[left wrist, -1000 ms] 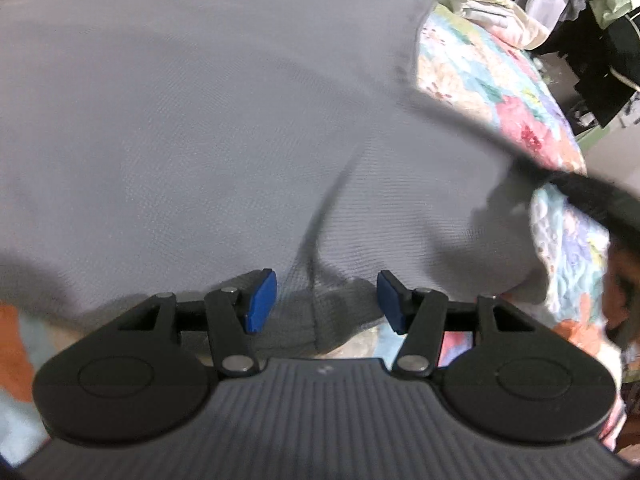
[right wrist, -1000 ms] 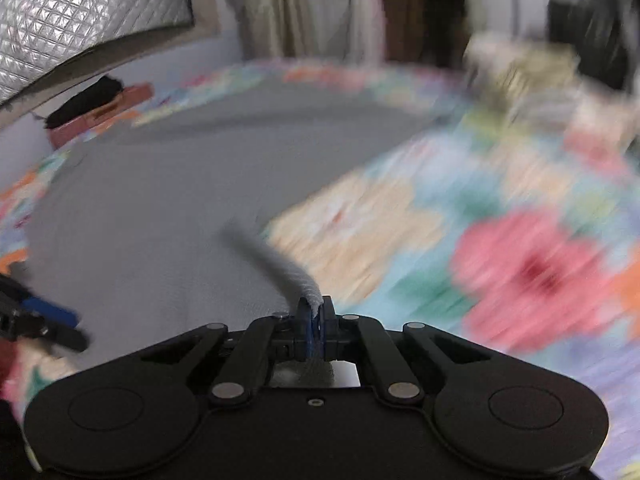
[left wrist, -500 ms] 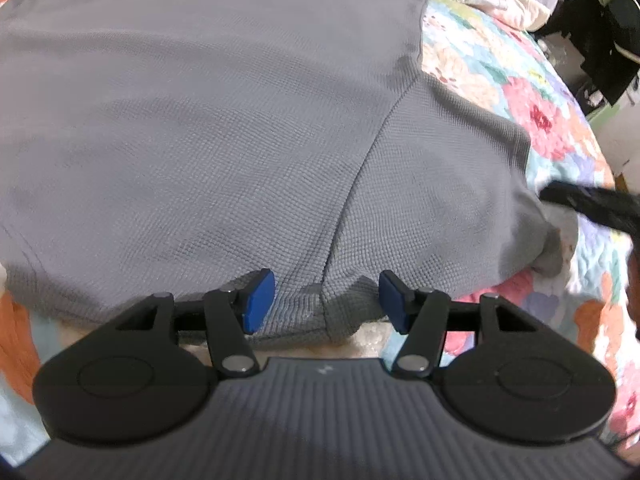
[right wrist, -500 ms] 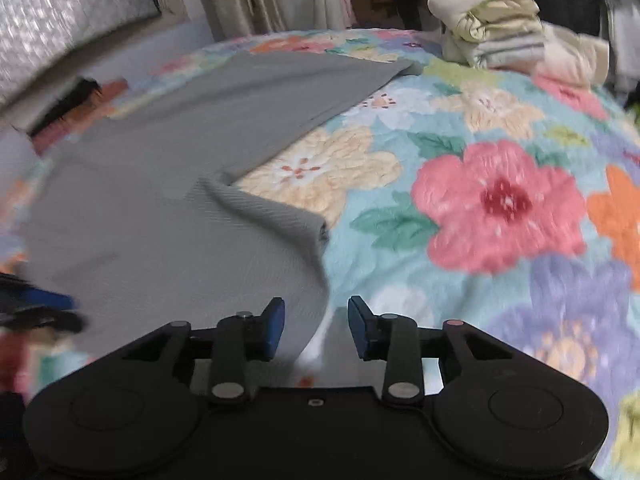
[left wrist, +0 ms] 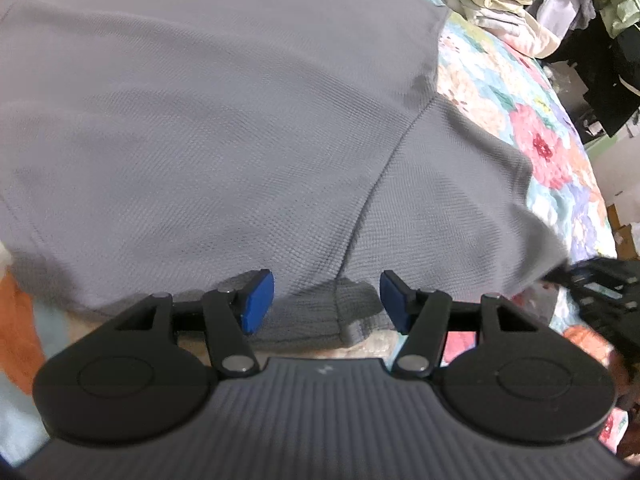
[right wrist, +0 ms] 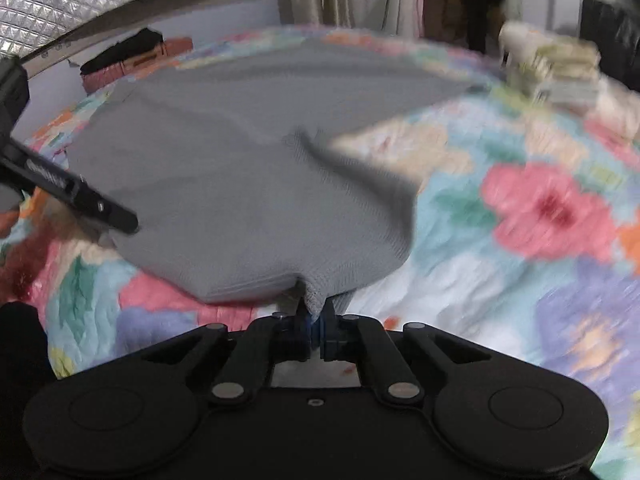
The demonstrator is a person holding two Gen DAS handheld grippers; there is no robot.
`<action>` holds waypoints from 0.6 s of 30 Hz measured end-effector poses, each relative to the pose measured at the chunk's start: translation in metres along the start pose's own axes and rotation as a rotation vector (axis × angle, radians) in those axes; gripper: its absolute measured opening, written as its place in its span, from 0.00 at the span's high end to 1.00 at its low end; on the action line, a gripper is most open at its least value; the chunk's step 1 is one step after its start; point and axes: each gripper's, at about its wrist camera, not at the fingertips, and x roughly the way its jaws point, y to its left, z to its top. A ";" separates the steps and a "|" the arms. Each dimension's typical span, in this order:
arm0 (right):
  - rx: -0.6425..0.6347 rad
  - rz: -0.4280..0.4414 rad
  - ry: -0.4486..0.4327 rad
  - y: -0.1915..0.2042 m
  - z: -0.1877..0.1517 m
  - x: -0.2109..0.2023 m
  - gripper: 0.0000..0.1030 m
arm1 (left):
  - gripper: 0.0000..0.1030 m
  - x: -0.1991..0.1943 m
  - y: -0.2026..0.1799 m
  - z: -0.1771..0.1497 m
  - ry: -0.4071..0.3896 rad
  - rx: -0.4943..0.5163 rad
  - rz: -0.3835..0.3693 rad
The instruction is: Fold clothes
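A grey knit shirt [left wrist: 240,128] lies spread on a floral quilt [left wrist: 552,152]. My left gripper [left wrist: 326,306] is open, its blue pads either side of the shirt's near shoulder edge by the sleeve seam, holding nothing. My right gripper [right wrist: 316,330] is shut on the cuff of the grey sleeve [right wrist: 320,292] and lifts it a little off the quilt [right wrist: 520,208]. The shirt [right wrist: 248,152] spreads away from it. The left gripper also shows at the left of the right wrist view [right wrist: 132,222]. The right gripper shows at the right edge of the left wrist view [left wrist: 564,276].
A stack of folded pale clothes [left wrist: 488,4] sits at the far right corner of the bed; it also shows in the right wrist view [right wrist: 560,72]. Dark clothing and clutter [left wrist: 608,40] stand beyond the bed's right side. A red and black bundle [right wrist: 132,56] lies at the bed's far edge.
My right gripper let the sleeve go half a second ago, then shut again on the sleeve cuff and raised it. My left gripper stayed open at the shoulder edge.
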 end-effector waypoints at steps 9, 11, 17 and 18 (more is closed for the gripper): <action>-0.151 -0.097 0.086 0.015 -0.015 -0.003 0.97 | 0.43 0.001 0.001 0.001 0.009 0.020 0.043; -0.143 -0.092 0.120 0.013 -0.027 0.008 0.97 | 0.43 0.000 0.001 0.001 0.011 0.032 0.047; -0.072 -0.063 0.180 -0.003 -0.020 0.011 0.94 | 0.40 -0.022 0.009 0.010 -0.003 0.032 0.130; -0.052 -0.080 0.207 -0.005 -0.014 0.008 0.91 | 0.37 -0.028 0.012 0.012 -0.018 0.037 0.169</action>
